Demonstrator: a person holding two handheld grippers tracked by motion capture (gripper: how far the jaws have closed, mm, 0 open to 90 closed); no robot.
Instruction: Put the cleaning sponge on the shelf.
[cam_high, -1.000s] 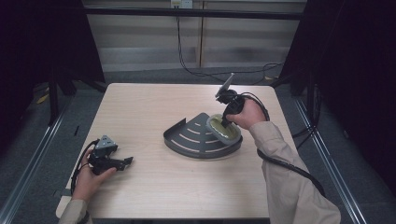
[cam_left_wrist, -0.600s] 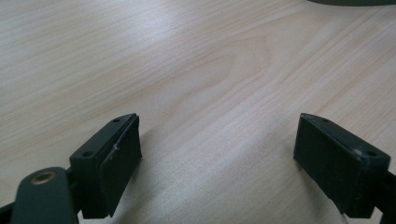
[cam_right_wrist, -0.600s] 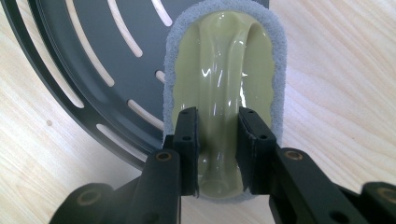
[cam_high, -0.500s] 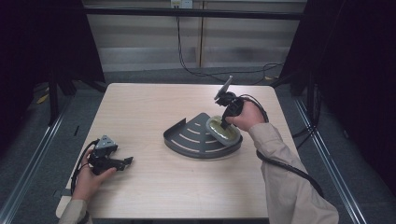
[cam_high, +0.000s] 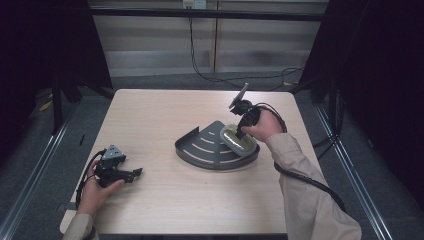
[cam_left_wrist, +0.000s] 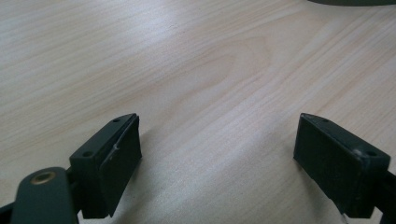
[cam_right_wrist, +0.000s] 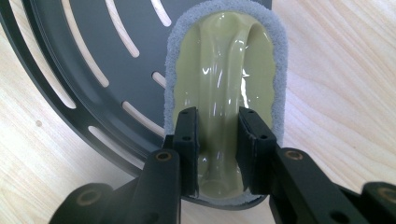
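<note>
From above, my right gripper (cam_high: 243, 131) reaches down onto the oval sponge (cam_high: 236, 140) lying on the dark slotted rack (cam_high: 205, 147) mid-table; my left gripper (cam_high: 131, 174) rests near the table's (cam_high: 165, 115) left edge, well apart.

Left gripper view: jaws wide, holding nothing, bare wood between.

Right gripper view: jaws pinch the sponge's (cam_right_wrist: 224, 56) glossy central ridge.

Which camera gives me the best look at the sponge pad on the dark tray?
The right gripper view: the sponge pad sits close up, its grey rim and glossy yellow-green handle clear, the right gripper closed on that handle. The high view shows it small on the tray, partly behind the hand.
</note>
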